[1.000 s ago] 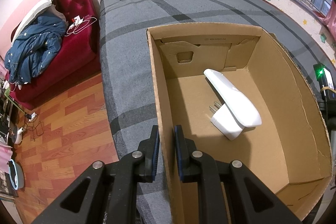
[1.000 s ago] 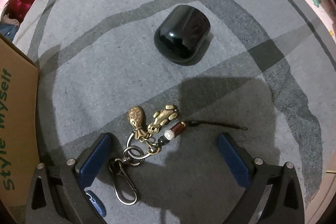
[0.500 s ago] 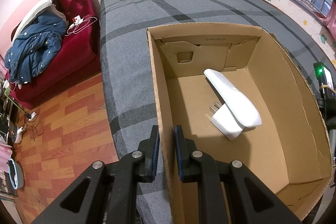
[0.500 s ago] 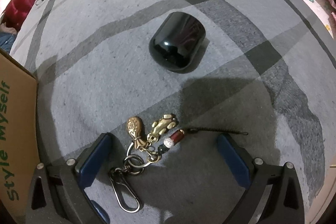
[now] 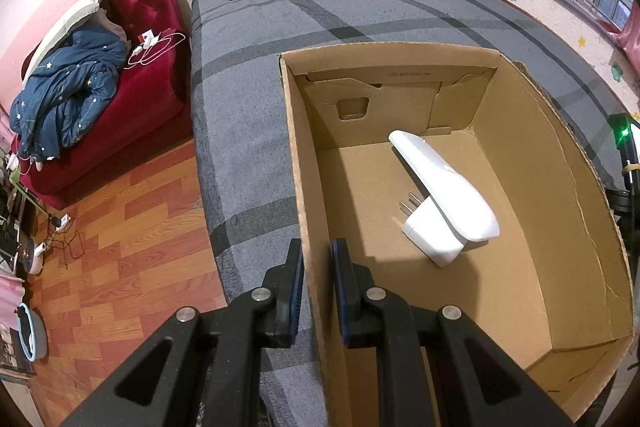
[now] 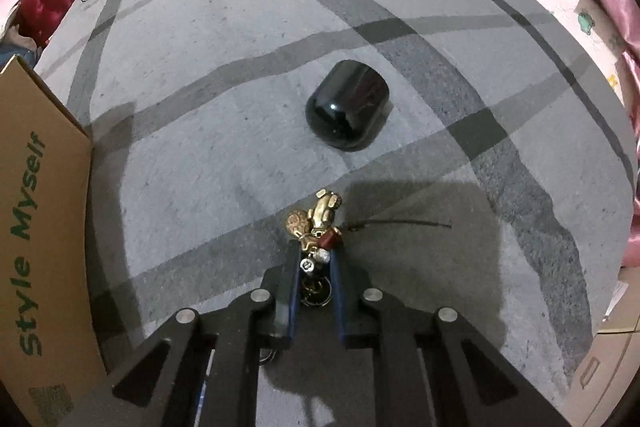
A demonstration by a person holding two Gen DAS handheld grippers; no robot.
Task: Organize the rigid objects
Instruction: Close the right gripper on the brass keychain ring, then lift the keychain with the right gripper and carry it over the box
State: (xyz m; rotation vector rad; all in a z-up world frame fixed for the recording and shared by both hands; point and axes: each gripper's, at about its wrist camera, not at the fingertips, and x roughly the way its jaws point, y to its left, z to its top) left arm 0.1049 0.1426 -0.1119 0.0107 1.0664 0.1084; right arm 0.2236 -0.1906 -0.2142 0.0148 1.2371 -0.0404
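I see the cardboard box (image 5: pixel 520 155) sitting open on the grey striped bed (image 5: pixel 248 131), and inside it lie a white plug adapter (image 5: pixel 430 239) and a long white device (image 5: pixel 440 183) resting across it. My left gripper (image 5: pixel 316 261) has its fingers (image 5: pixel 294 279) pinching the box's near side wall, one finger outside and one inside. On the bed to the right of the box, my right gripper (image 6: pixel 314 267) has its fingers (image 6: pixel 290 291) pressed in on the keychain (image 6: pixel 316 227); its ring sits between them and the brass charms stick out past the tips. A black case (image 6: pixel 347 110) lies farther ahead, well apart from the fingers.
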